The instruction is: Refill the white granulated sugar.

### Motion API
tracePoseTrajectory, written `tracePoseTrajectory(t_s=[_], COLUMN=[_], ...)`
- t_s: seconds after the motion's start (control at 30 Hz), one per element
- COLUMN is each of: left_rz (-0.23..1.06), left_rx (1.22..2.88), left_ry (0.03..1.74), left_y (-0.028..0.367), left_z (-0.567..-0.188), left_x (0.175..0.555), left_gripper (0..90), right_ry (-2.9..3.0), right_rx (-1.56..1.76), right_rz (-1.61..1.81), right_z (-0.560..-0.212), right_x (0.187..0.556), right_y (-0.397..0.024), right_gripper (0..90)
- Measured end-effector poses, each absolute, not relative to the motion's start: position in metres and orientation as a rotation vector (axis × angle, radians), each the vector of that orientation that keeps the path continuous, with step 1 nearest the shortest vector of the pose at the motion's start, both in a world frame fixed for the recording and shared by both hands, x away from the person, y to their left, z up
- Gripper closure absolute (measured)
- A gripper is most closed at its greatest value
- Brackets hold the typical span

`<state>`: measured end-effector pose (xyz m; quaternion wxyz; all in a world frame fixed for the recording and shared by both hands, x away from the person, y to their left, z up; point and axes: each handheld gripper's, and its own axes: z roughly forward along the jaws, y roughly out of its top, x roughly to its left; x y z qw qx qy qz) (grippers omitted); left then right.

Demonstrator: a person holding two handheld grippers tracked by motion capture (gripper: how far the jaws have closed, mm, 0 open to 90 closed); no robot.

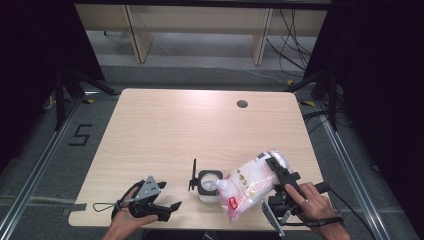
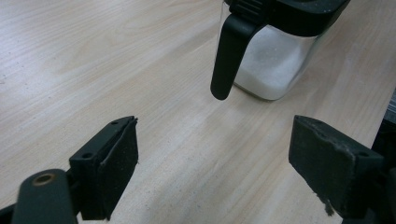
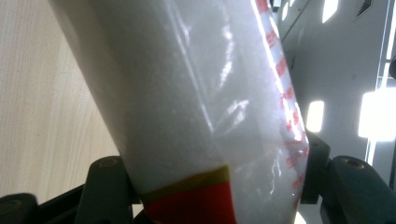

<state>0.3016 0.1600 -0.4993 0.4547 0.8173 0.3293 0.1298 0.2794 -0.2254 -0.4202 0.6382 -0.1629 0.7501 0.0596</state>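
A clear plastic bag of white granules (image 1: 248,183) with red print hangs tilted over the table's front right. My right gripper (image 1: 274,181) is shut on it, and in the right gripper view the bag (image 3: 187,107) is pressed between both jaws of that gripper (image 3: 210,179). The bag's lower left end reaches the open top of a small clear jar (image 1: 209,188), whose black flip lid (image 1: 193,175) stands up. My left gripper (image 1: 167,209) rests open near the front left edge. In its own view the left gripper (image 2: 212,163) holds nothing, and the jar (image 2: 273,65), part full of white granules, stands just ahead.
The light wooden table (image 1: 165,130) has a round cable hole (image 1: 242,104) at the back right. Dark tripod legs and cables flank the table on the floor. A "5" is marked on the floor (image 1: 80,135) at the left.
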Motion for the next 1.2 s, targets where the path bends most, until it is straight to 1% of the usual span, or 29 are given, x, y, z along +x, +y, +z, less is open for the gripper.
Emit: tracePoseTrajectory(t_s=[0.07,0.2,0.23,0.3,0.33,0.43,0.5,0.57,0.6,0.67,0.77,0.8,0.87,0.97,1.1,1.13,1.2], left_rz=[0.338,0.328,0.344,0.342,0.327,0.339,0.319,0.335,0.344,0.32,0.333,0.327,0.327,0.338,0.32,0.345,0.343], left_rx=[2.029,2.029,2.057,2.053,2.02,2.047,2.026,2.026,2.056,2.023,2.043,2.024,2.048,2.047,2.025,2.057,2.054], left_ry=[0.81,0.809,0.775,0.78,0.813,0.793,0.816,0.811,0.782,0.815,0.801,0.815,0.802,0.806,0.815,0.776,0.78], left_y=[0.1606,0.161,0.163,0.1627,0.1605,0.1621,0.1605,0.1606,0.1628,0.1605,0.1622,0.161,0.1623,0.1623,0.1606,0.1631,0.1629], left_z=[-0.4983,-0.4984,-0.4975,-0.4976,-0.4989,-0.4978,-0.4985,-0.4986,-0.4975,-0.4987,-0.498,-0.4986,-0.4977,-0.4981,-0.4987,-0.4975,-0.4976], left_x=[0.3018,0.3019,0.3036,0.3033,0.3018,0.3026,0.3017,0.3017,0.3032,0.3017,0.3025,0.3021,0.3023,0.3027,0.3017,0.3035,0.3033], left_gripper=[15.4,15.4,15.4,15.4,15.4,15.4,15.4,15.4,15.4,15.4,15.4,15.4,15.4,15.4,15.4,15.4,15.4], right_ry=[1.728,1.721,1.733,1.722,1.73,1.724,1.709,1.729,1.716,1.718,1.729,1.729,1.715,1.715,1.713,1.715,1.717], right_rx=[-0.332,-0.368,-0.338,-0.371,-0.352,-0.367,-0.385,-0.335,-0.388,-0.373,-0.332,-0.339,-0.381,-0.381,-0.383,-0.381,-0.373], right_rz=[0.155,0.137,0.154,0.141,0.152,0.156,0.159,0.172,0.154,0.157,0.169,0.169,0.15,0.139,0.142,0.137,0.138], right_z=[-0.4235,-0.4215,-0.4239,-0.4222,-0.424,-0.4227,-0.4215,-0.423,-0.4197,-0.4208,-0.4239,-0.4239,-0.4216,-0.4214,-0.4215,-0.4209,-0.4212], right_x=[0.2789,0.2794,0.2796,0.2802,0.28,0.2802,0.2803,0.2786,0.2802,0.2799,0.2791,0.2795,0.2799,0.2794,0.2795,0.2793,0.2789], right_y=[-0.2265,-0.225,-0.2255,-0.2244,-0.2248,-0.2243,-0.2242,-0.2257,-0.2246,-0.225,-0.2258,-0.2255,-0.2244,-0.2242,-0.2244,-0.2243,-0.2243], right_gripper=[41.3,41.3,41.3,41.3,41.3,41.4,41.4,41.4,41.4,41.4,41.4,41.4,41.5,41.5,41.5,41.5,41.5])
